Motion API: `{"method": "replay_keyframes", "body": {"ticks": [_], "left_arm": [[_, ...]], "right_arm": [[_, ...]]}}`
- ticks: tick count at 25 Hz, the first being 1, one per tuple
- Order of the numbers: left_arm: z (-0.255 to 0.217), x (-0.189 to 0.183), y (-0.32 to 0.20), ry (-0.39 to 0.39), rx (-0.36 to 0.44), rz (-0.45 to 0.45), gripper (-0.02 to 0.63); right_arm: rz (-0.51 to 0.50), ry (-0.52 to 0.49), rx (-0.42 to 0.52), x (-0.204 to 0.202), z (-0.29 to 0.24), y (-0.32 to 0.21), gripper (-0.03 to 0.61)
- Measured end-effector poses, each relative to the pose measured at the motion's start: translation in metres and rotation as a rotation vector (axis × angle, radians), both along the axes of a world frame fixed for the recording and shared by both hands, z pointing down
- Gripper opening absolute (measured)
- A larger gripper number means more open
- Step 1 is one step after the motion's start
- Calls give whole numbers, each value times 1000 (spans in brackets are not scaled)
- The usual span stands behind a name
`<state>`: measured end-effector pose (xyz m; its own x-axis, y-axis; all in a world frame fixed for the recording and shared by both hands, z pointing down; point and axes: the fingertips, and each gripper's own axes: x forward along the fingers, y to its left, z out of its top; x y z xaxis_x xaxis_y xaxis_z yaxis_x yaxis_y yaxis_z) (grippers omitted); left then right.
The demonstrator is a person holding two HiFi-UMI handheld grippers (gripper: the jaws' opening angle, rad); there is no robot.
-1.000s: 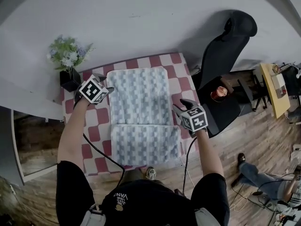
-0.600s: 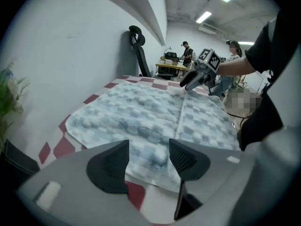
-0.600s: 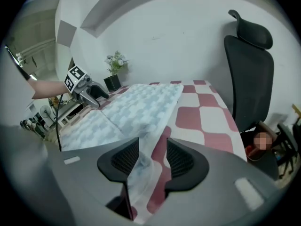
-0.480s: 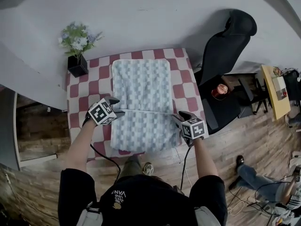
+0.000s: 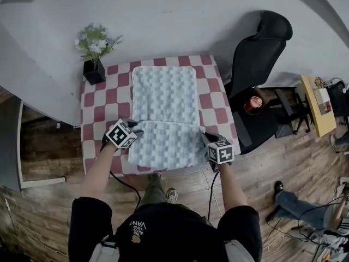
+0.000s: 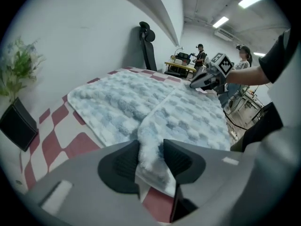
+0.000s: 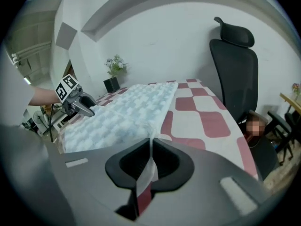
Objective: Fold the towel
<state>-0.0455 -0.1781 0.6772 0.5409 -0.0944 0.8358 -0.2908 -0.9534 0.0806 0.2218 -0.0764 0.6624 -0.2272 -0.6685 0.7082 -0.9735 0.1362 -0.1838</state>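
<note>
On the small table with a red and white checked cloth [image 5: 98, 100] lies the white and pale blue checked terry towel [image 5: 164, 89], with its long side running from near to far. Its near part is doubled over, and the edge of the upper layer runs across the towel from left to right.

The left gripper [image 5: 136, 127] is at the left end of this edge. Its jaws have just been closing, and its own view shows the two dark pads [image 6: 123, 163] pressing on a thick fold of the towel [image 6: 149, 150] between them. The right gripper [image 5: 206, 138] is at the right side of the doubled part. Its jaws have also just been closing; they are now almost together, with only a thin edge of the towel [image 7: 149, 166] pinched between them.

At the far left corner of the table stands a bunch of pale flowers in a black square pot [image 5: 94, 70]. A black office chair [image 5: 256, 53] stands just beside the table on the right.
</note>
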Motion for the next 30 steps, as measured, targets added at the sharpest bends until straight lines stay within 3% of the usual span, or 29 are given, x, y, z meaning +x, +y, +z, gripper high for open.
{"method": "replay_keyframes", "body": {"ticks": [3,5,11,17,30], "left_arm": [[-8,0,8,32,41,-22,69],[-19,-2,13,73,75,-56,46],[-68,-16,42,210,243,-176,35],[-122,-40,91,285,407,-240,34],[-183,-83,216,362,498,-267,32]], "right_arm": [[-13,20,70,-5,-17,8,21],[-17,32,109,-6,-27,14,18],[19,37,240,-12,-71,44,15],[20,-5,366,-25,-116,87,14],[-17,-140,497,-57,-178,197,14]]}}
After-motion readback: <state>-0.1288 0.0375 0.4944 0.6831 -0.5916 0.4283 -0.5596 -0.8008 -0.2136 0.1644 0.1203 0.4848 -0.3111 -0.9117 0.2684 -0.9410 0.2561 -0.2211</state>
